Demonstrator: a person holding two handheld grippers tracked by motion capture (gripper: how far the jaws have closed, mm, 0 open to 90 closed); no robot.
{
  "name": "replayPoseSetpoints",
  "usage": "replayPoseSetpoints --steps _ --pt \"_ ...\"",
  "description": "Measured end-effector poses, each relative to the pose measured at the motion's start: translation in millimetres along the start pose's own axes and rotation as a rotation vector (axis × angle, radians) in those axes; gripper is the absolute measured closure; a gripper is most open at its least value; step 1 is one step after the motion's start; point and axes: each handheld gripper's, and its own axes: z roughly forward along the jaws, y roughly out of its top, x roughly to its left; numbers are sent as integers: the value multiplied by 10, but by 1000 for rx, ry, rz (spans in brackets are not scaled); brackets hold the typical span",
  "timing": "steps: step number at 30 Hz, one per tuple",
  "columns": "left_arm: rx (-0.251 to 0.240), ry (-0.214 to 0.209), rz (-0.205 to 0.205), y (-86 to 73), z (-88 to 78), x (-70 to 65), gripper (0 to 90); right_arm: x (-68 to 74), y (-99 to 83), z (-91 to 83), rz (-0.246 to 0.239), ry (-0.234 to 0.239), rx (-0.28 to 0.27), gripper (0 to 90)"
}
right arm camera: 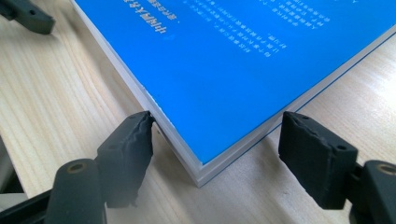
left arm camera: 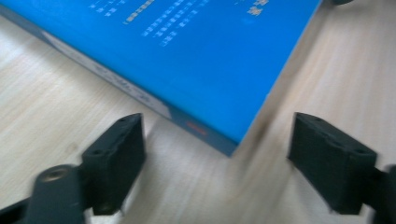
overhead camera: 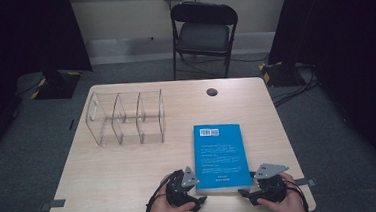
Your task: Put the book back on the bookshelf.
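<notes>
A blue paperback book [overhead camera: 218, 157] is seen lying flat, back cover up, at the near edge of the wooden worktop [overhead camera: 130, 170], well apart from a clear acrylic organiser [overhead camera: 126, 118]. The left gripper [overhead camera: 198, 199] and right gripper [overhead camera: 243, 193] are set at its two near corners, fingers [right arm camera: 128, 149] parted wide around each corner, nothing clamped. The step in hand is judged to be lining up for a two-handed lift; next, the fingers would need to be closed on the book's edges.
</notes>
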Motion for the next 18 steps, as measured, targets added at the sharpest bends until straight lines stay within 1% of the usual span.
replayPoseSetpoints --steps 1,2,3,5,8,9,11,12,13,14,16,18 --pt "13 1 -4 14 -12 2 177 0 2 -6 7 5 0 262" --pt "5 3 -11 17 -7 -3 150 -1 3 -8 7 6 0 262" --pt "12 9 -4 29 -22 -5 171 -1 4 -8 4 4 -1 262" --pt "8 12 0 43 -31 -9 160 -3 7 -8 2 6 -2 262" --pt "10 2 24 133 -98 -35 159 -6 13 -16 8 5 -5 262" --pt "4 1 42 155 -105 -47 159 -6 15 -20 11 6 -6 263" --pt "11 2 49 181 -115 -68 160 -7 18 -26 13 5 -15 268" --pt "9 3 74 222 -123 -104 161 -9 21 -35 26 7 -22 275" --pt "16 2 86 243 -128 -113 160 -11 23 -41 27 4 -26 275" --pt "12 1 87 260 -127 -127 163 -13 28 -45 27 6 -31 275" --pt "4 -5 94 289 -126 -138 159 -2 36 -49 30 3 -22 275" --pt "8 -12 96 306 -130 -145 161 -2 37 -50 29 2 -23 275"
